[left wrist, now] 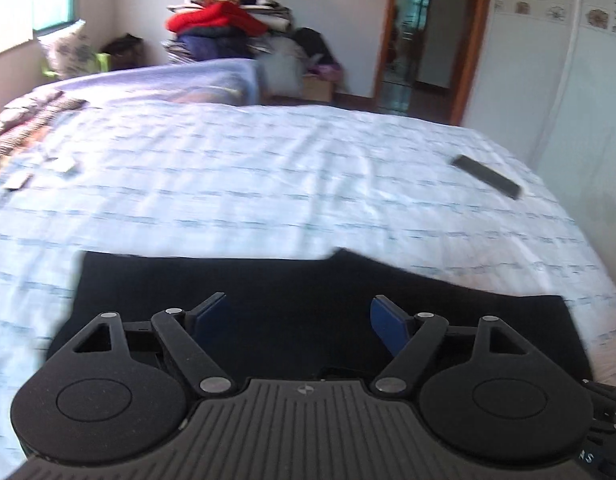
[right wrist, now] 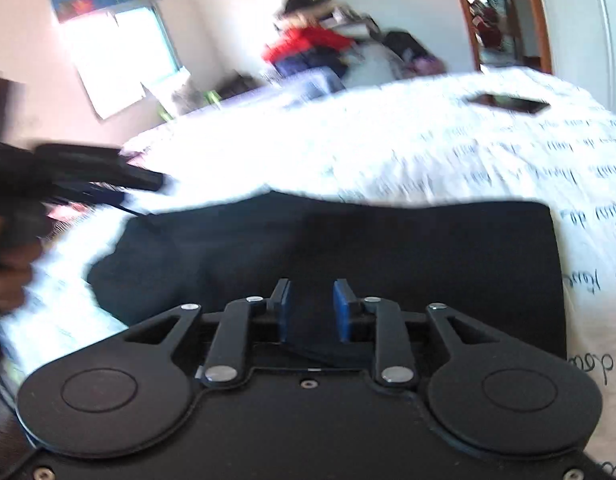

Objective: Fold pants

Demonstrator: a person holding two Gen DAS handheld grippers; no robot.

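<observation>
The black pants (left wrist: 300, 284) lie folded flat on the white patterned bedsheet (left wrist: 248, 184), near the front edge of the bed. My left gripper (left wrist: 298, 310) hovers just above them, jaws wide open and empty. In the right wrist view the pants (right wrist: 388, 248) fill the middle. My right gripper (right wrist: 312, 300) is above them with its blue pads (right wrist: 342, 308) a small gap apart and nothing between them. The left gripper (right wrist: 140, 188) shows blurred at the left of that view, over the pants' left end.
A black remote-like object (left wrist: 488, 176) lies on the bed at the right, also in the right wrist view (right wrist: 508, 103). Small items (left wrist: 64, 166) lie at the bed's left. A pile of clothes (left wrist: 220, 24) stands behind the bed. A doorway (left wrist: 420, 32) and a white wardrobe (left wrist: 568, 80) are at the right.
</observation>
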